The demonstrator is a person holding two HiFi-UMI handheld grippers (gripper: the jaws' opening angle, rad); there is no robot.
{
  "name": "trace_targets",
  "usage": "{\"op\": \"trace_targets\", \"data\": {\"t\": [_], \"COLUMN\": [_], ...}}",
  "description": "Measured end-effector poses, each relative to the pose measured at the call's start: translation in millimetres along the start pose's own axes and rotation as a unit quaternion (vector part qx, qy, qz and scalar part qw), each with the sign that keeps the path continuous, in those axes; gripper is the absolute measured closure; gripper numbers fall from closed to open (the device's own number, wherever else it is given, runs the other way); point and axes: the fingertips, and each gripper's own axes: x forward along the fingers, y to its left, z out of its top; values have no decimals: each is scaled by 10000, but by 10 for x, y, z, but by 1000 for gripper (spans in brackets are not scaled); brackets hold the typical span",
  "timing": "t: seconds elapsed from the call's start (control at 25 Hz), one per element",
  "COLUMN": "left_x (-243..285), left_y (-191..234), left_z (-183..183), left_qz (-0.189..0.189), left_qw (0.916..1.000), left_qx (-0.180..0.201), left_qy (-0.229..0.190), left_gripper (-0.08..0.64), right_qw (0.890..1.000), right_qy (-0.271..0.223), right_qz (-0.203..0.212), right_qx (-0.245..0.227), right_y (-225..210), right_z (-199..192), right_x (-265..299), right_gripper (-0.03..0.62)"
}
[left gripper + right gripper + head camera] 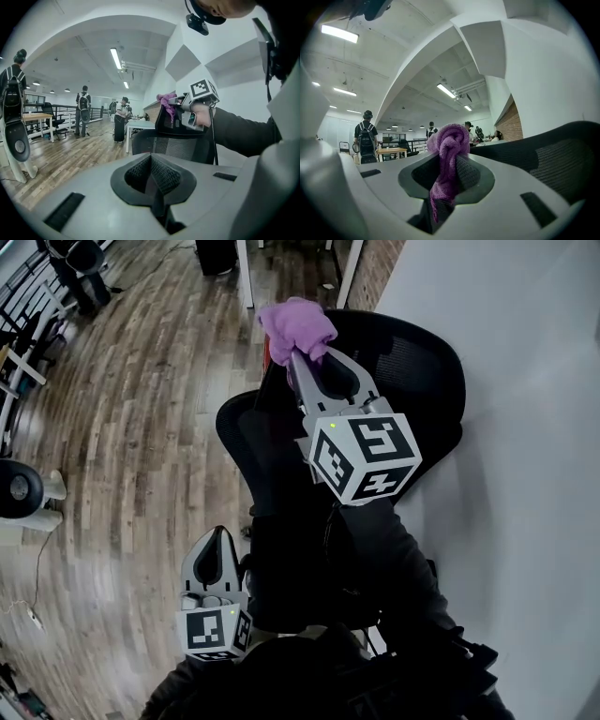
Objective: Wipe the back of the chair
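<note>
The right gripper [298, 357] is squeezing a purple cloth [295, 322] at the top of the black mesh chair [417, 371]. The left gripper [217, 540] is hanging lower, jaws together, holding nothing.
</note>
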Motion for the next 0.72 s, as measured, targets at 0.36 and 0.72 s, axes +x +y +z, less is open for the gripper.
{"op": "trace_targets", "data": {"t": [0.36,0.72], "left_x": [129,229], "left_y": [-241,-516], "left_z": [-51,-58], "left_qz": [-182,-386], "left_qw": [9998,9990], "left_qx": [81,199], "left_qy": [54,90], "left_gripper": [557,556], "right_qw": [9983,9941], "right_qy": [142,208], "right_qz": [-560,-1062], "right_qx": [-32,-1], "right_y": [-512,-996], "right_z": [-49,-49], "right_x": [-123,-368], "right_gripper": [511,511]}}
